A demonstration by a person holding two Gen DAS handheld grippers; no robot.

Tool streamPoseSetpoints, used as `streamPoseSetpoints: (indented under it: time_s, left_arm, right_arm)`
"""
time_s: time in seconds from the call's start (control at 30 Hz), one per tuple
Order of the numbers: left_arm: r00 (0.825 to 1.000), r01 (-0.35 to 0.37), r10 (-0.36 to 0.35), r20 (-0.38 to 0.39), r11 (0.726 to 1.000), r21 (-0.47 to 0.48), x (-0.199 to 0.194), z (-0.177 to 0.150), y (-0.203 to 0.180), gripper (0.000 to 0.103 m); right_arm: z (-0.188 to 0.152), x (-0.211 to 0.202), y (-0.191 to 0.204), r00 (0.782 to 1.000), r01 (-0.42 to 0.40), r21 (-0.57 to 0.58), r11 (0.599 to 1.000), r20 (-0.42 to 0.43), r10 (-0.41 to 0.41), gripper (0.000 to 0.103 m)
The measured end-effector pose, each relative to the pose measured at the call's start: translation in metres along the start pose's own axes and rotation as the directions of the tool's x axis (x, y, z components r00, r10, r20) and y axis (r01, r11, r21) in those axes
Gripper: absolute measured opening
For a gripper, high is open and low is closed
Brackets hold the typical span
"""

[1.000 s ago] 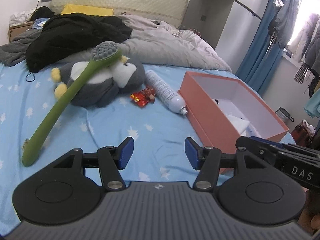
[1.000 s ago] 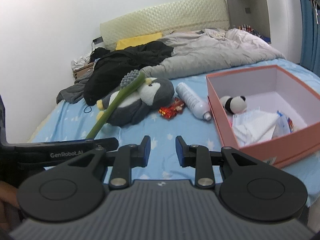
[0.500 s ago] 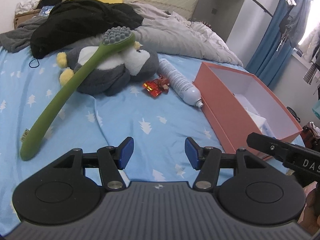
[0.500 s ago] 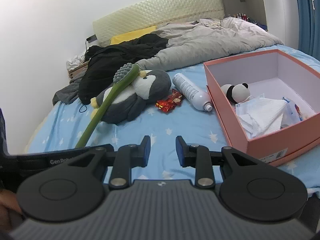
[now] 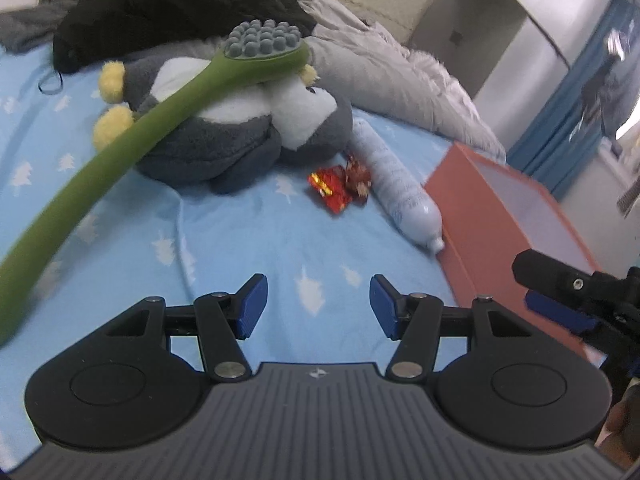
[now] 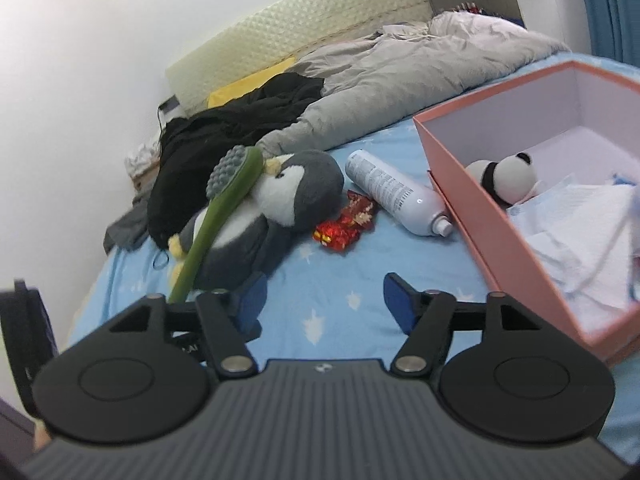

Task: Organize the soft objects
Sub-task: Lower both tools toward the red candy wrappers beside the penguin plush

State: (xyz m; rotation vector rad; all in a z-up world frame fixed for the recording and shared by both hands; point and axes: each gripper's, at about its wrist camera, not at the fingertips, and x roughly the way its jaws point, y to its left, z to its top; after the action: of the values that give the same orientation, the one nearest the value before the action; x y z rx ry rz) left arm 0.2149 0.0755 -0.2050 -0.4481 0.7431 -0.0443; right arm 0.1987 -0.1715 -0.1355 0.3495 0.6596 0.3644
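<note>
Left wrist view puts the penguin (image 5: 240, 136) dead ahead on the blue sheet (image 5: 280, 232), lying on its side. It is a plump grey and white plush, so I judge it light, squashy and not fragile; it should give under the pads rather than slip. It looks too broad to span whole. The better hold is likely a bulge of the body or the head end, pinched deep so that the fabric bunches.

A green brush (image 5: 132, 136) lies slantwise across the penguin, its grey nubbed head resting on the toy's top and its handle running down to the sheet. Lifting the penguin would probably tip the brush off, so it may be wise to clear it first. It looks rubbery, long and easy to pinch at mid-handle.

Just beside the penguin lie a red wrapper (image 5: 332, 192) and a white bottle (image 5: 396, 188), whose nozzle ends close against the pink box (image 6: 464, 184). That box holds a small panda (image 6: 504, 176) and white cloths, and is likely where soft things go.

Both tools hang over bare sheet, short of the toy. The left gripper (image 5: 318, 304) stands partly open and holds nothing. The right gripper (image 6: 324, 304) has just been opening its jaws, with nothing between them.
</note>
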Motion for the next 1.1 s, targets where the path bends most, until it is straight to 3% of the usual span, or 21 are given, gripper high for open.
streamPoseSetpoints:
  time_s: [0.43,0.87,1.03,1.1]
  left_arm:
    - [0.990,0.136,-0.124,0.071,0.971,-0.196,0.078,0.034,0.040,0.062]
    - [0.980,0.199,-0.191,0.055,0.947,-0.252,0.151,0.055,0.045,0.061]
    - [0.974,0.225,-0.218,0.055,0.935,-0.273,0.170,0.058,0.048,0.061]
    - [0.972,0.235,-0.228,0.057,0.933,-0.274,0.175,0.059,0.049,0.055]
  right_arm:
    - [0.012,0.114,-0.024,0.999,-0.001,0.213,0.977,-0.036,0.009,0.068]
    - [0.025,0.201,-0.046,0.998,0.049,0.383,0.922,-0.064,-0.026,0.068]
    - [0.028,0.219,-0.045,0.997,0.071,0.392,0.917,-0.054,-0.054,0.068]
    - [0.029,0.225,-0.044,0.997,0.081,0.393,0.916,-0.050,-0.067,0.068]
